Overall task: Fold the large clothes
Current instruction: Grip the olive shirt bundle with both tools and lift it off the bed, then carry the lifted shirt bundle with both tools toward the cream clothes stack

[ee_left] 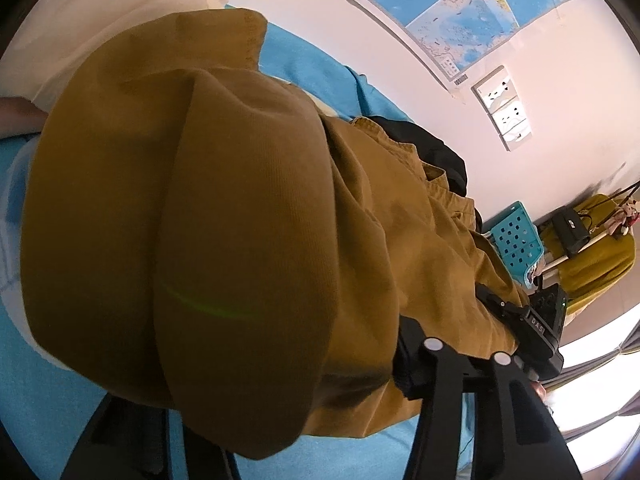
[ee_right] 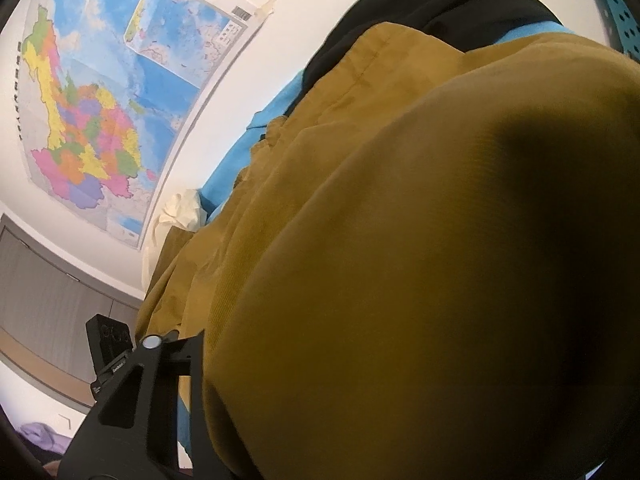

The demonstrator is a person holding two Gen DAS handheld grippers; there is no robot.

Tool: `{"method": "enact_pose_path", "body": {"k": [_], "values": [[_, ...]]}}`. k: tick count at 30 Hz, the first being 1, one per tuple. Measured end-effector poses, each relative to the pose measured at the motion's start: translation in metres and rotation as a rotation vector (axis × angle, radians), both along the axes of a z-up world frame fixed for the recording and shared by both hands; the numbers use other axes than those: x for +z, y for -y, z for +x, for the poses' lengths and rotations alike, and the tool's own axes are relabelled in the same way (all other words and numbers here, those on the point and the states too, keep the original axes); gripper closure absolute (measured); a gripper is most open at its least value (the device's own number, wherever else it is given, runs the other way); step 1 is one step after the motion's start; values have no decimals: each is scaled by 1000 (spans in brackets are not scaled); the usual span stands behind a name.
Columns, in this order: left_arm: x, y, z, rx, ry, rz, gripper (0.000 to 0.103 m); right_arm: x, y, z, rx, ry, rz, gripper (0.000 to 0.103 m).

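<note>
On blue bed sheet (ee_left: pixel 48 408): big mustard corduroy garment (ee_left: pixel 224 216), bunched up, draped right over both cameras. Left gripper (ee_left: pixel 304 412) mostly buried under cloth, only one black finger (ee_left: pixel 508 396) showing, so can't tell if it's pinching or spread. Right gripper (ee_right: pixel 256 364) same deal, one finger (ee_right: pixel 132 396) visible, grip unclear. Black clothing (ee_right: pixel 432 8) behind garment, wall map (ee_right: pixel 104 112) beyond.
</note>
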State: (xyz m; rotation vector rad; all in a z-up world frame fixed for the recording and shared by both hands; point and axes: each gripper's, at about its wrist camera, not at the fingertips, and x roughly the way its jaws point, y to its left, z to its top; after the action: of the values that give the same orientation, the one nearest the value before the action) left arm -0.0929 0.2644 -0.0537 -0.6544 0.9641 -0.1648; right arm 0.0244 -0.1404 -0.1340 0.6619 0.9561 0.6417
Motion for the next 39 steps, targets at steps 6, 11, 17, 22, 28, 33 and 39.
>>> {"method": "enact_pose_path", "body": {"k": [6, 11, 17, 22, 28, 33, 39], "values": [[15, -1, -6, -13, 33, 17, 66, 23, -2, -8, 31, 72, -1, 75], [20, -6, -16, -33, 51, -2, 63, 25, 2, -16, 61, 68, -6, 69], [-11, -21, 0, -33, -18, -105, 45, -3, 3, -7, 69, -11, -4, 43], [-13, -14, 11, -52, -9, -102, 34, -7, -2, 2, 69, 3, 18, 50], [-5, -4, 14, -53, -26, -25, 60, -5, -2, 3, 52, 20, 11, 76], [16, 1, 12, -60, 5, 23, 67, 13, 0, -2, 53, 68, 29, 81], [40, 0, 10, -79, 39, 38, 69, 32, 3, -6, 59, 110, 46, 81]]}}
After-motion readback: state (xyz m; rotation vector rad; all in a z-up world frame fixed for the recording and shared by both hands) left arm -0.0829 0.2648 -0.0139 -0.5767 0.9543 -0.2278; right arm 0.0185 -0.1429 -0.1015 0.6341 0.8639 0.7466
